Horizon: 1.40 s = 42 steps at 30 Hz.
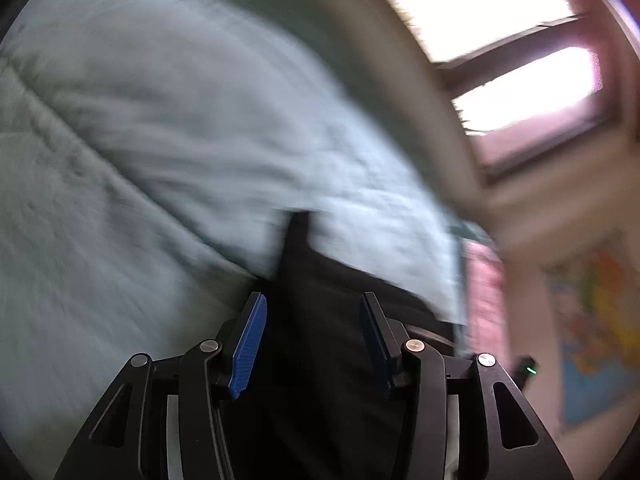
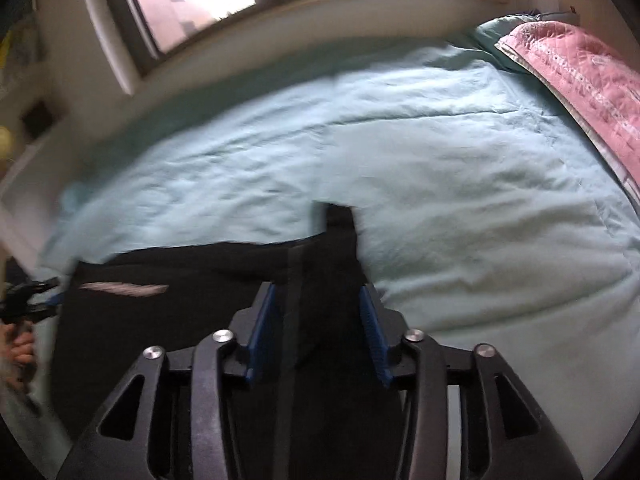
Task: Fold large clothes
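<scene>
Looking along the right gripper (image 2: 320, 316), we saw its blue pads spread apart, with a raised fold of the black garment (image 2: 192, 320) standing between them; the pads did not appear to press on it, though the cloth lay close to the left pad and we could not tell whether it brushed it. The left gripper (image 1: 312, 320) likewise had its jaws parted, black cloth lying in the gap and under it, nothing pinched. The garment lay on the pale green bedcover (image 2: 440, 152) at the near edge of the bed, well away from the far edge under the window (image 2: 192, 4) and from the pink quilt (image 2: 580, 76) at the bed's right end; its long axis ran along that near edge, from the right gripper across to the left one, which showed small at the left border of the right wrist view, held in a hand (image 2: 20, 352); so each gripper stood at one end of the same cloth, neither plainly nearer. We judged that the coming move turned on this: the cloth lay ahead of and beneath both sets of jaws, stretched between them; blur in the left view left its far outline uncertain.
</scene>
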Available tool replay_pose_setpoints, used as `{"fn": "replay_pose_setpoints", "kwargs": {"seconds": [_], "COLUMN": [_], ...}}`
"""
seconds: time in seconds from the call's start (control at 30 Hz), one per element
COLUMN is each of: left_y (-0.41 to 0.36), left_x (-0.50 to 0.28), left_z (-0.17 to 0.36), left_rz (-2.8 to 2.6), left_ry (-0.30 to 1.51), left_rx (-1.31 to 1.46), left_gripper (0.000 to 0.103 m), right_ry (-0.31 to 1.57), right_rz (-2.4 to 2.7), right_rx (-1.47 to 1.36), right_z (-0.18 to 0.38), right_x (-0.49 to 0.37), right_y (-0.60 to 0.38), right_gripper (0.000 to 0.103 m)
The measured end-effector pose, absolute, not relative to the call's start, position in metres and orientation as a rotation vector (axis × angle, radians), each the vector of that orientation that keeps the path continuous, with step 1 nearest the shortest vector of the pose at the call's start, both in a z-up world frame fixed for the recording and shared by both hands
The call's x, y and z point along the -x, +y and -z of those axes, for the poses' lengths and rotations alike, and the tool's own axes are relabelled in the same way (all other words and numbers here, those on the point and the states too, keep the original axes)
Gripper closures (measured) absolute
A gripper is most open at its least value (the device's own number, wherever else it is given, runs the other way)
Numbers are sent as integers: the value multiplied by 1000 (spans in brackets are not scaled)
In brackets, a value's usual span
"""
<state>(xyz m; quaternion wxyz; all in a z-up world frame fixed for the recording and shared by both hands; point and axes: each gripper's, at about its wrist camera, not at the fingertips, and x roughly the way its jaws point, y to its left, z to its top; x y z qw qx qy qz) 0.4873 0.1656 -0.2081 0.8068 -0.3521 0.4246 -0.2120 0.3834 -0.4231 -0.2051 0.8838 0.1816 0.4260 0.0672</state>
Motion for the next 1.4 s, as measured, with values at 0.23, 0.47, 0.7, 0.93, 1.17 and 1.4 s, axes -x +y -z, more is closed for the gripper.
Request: {"fn": "replay_pose_setpoints", "kwargs": {"seconds": [0.23,0.47,0.7,0.93,1.17,1.4], "left_y": [35,-63,-77,-77,-64,-61], "left_x": [-409,-404,-438,-439,-529,-530], "left_z": [117,169,254,185,245,263], "left_rz": [517,391,327,377,284,274], "left_ry": [795,912,1070,940,1177,1160], "left_rx": [344,182,140,187,318,284], "left_gripper": [31,31,32,33,33,33], "right_ry": [851,962,1145,1045,1159,1154], "right_rz": [-342,-220,-163,-214,-102,-106], "right_rx": [-440,-120,-4,-36,-104,-150], "right_z": [125,149,249,190,231,270], "right_x": [-328,-338,-363,-371,-443,-446], "right_y": [-366,-254,-211,-220,-237,-245], "right_gripper": [27,26,24,25,24,18]}}
